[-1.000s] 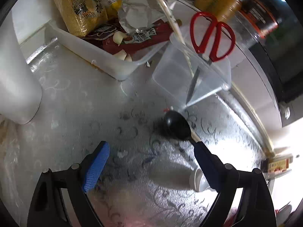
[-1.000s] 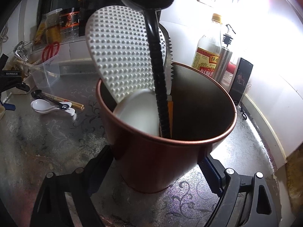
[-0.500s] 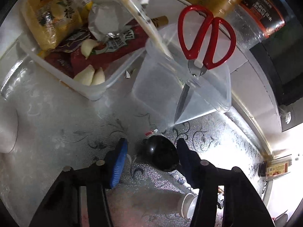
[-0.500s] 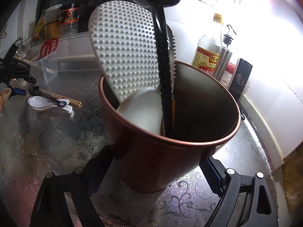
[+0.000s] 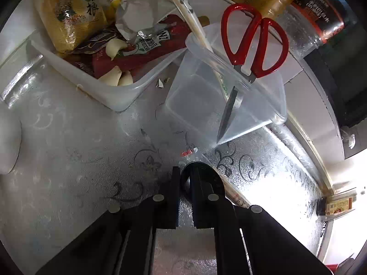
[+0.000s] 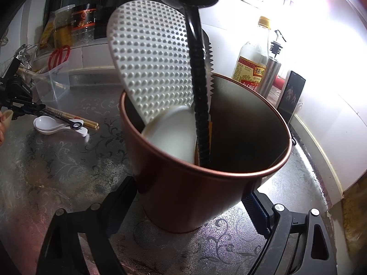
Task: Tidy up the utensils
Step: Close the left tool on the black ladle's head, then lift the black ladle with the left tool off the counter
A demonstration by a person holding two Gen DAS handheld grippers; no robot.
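In the left wrist view my left gripper [image 5: 186, 171] points down at the patterned counter, shut on the bowl of a black spoon [image 5: 218, 180]. Wooden chopsticks [image 5: 236, 196] run under its right finger. The right wrist view shows that same left gripper [image 6: 42, 108] over white spoons [image 6: 49, 127] and chopsticks [image 6: 84, 120], with the spoon's thin black handle [image 6: 68, 121] lying across them. My right gripper [image 6: 189, 190] is shut on a copper cup [image 6: 195, 206], one pad on each side. In the cup stand a white dimpled rice paddle [image 6: 153, 64] and a black ladle [image 6: 198, 73].
A clear tub [image 5: 270, 119] with red scissors [image 5: 252, 41] and a chopstick stands just beyond the left gripper. Left of it is a tray [image 5: 110, 96] of sauce packets and garlic. Bottles [image 6: 252, 64] and a wall stand behind the cup.
My left gripper moved forward over the black spoon and its jaws closed from wide apart onto the spoon's bowl. The right gripper and the cup stayed put.
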